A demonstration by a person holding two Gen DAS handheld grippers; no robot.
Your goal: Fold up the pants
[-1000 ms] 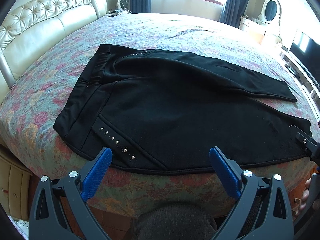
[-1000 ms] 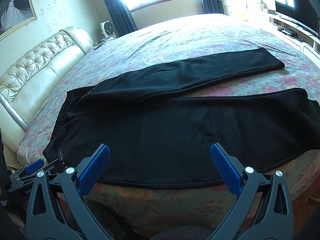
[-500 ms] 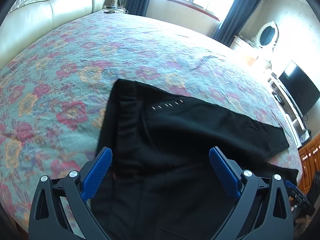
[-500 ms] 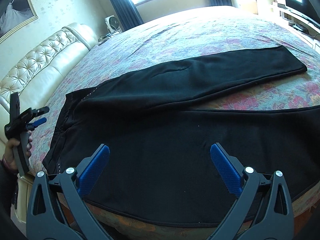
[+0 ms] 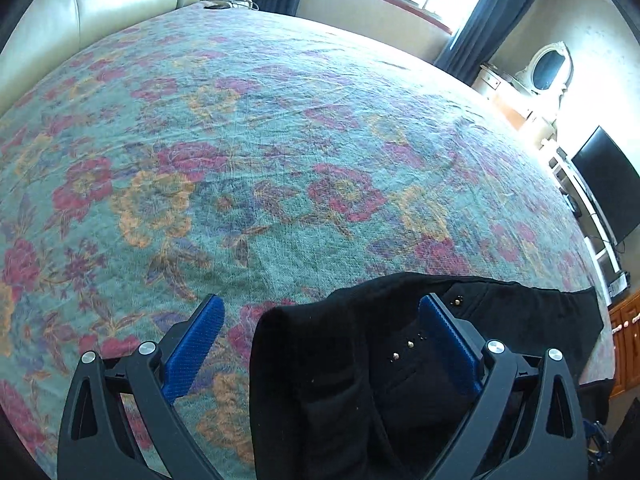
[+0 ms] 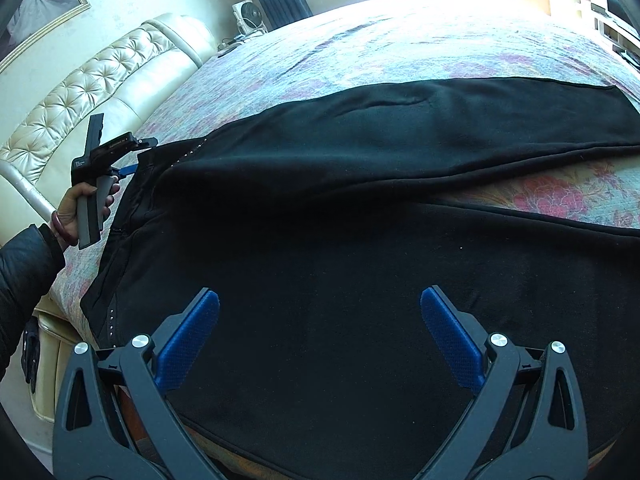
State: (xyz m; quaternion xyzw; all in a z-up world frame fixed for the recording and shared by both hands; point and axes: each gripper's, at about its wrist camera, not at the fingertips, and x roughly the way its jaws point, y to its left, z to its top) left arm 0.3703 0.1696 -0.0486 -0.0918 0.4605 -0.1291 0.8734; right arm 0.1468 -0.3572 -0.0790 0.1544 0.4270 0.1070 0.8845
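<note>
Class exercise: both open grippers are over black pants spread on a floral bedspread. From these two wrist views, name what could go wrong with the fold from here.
1. The left gripper is open around the far waistband corner of the pants; closing there might catch only one layer, or pinch the bedspread too.
2. The right gripper hovers open over the near leg; lifting the waist alone could drag the legs askew.
3. The near hem lies at the bed edge and could slip off.
</note>
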